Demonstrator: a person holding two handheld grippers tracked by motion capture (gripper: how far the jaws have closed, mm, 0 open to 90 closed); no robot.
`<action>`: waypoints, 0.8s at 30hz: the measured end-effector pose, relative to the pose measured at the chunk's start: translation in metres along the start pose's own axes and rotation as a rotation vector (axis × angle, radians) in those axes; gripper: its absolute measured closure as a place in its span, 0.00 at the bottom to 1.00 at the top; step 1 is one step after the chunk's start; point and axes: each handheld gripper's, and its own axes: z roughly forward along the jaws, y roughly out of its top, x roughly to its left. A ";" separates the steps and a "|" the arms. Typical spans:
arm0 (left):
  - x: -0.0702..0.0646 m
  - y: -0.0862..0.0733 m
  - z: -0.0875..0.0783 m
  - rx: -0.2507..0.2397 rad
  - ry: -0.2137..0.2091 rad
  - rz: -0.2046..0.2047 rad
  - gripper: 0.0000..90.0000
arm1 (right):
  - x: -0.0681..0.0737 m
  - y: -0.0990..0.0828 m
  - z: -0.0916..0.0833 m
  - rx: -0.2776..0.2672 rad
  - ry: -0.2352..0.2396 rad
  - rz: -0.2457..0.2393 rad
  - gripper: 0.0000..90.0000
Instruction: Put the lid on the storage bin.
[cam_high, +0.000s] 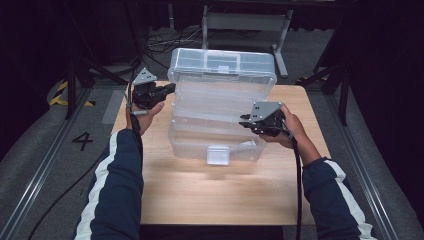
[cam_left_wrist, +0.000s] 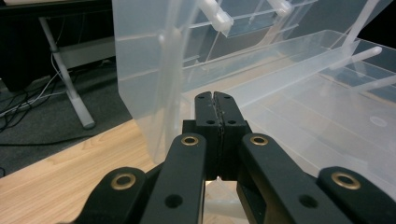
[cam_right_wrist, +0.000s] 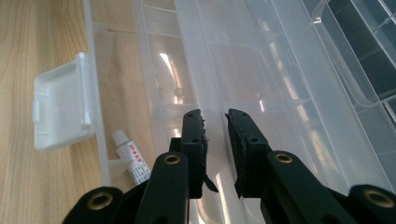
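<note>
At the box's left side the left claw (cam_high: 169, 89) is pressed fully shut on nothing, beside the raised lid (cam_high: 222, 66); the right claw (cam_high: 243, 122) grips an inner tray wall; the clear storage box (cam_high: 190, 145) stands mid-counter (cam_high: 210, 195), a small tube (cam_right_wrist: 132, 161) inside.

Overhead light is falling on wooden table (cam_high: 210, 195); surroundings are staying dark. Glare is streaking clear plastic box (cam_high: 220, 107) (strongest in right gripper view). Near jaws are blurring softly in both gripper views. High view is looking slightly soft, grainy.
</note>
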 end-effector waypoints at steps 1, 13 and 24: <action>-0.001 0.001 0.000 0.003 -0.001 -0.006 1.00 | 0.000 0.000 0.000 0.000 0.002 -0.001 0.86; -0.003 0.010 -0.010 -0.003 -0.011 0.019 1.00 | 0.005 -0.002 0.000 0.004 -0.004 -0.001 0.86; -0.009 0.011 -0.019 0.003 -0.032 0.049 1.00 | 0.009 -0.005 -0.002 0.009 -0.011 0.015 0.84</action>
